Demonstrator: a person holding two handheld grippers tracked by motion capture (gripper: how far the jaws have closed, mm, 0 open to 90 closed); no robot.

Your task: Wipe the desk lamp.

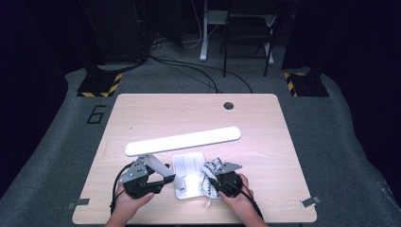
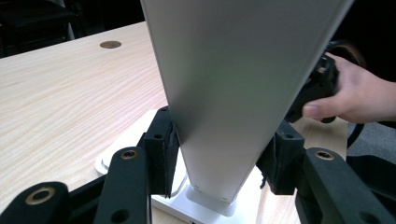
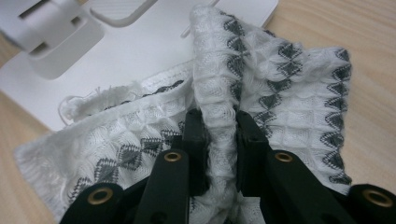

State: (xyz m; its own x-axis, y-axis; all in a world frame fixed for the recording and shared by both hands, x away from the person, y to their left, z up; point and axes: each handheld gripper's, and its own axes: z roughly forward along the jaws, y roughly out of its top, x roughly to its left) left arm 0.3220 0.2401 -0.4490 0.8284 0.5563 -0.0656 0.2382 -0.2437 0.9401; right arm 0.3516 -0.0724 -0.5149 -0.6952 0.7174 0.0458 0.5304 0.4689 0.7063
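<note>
Cloth (image 3: 261, 93) pinched in right jaws; lamp arm (image 2: 233, 93) between left jaws.

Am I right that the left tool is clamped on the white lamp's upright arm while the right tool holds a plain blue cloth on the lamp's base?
Nearly: the cloth is white with a dark grey diamond pattern, as the right gripper view shows. The rest stands: the left tool clamps the lamp's upright arm, and the right tool pinches the cloth on the lamp's base.
</note>
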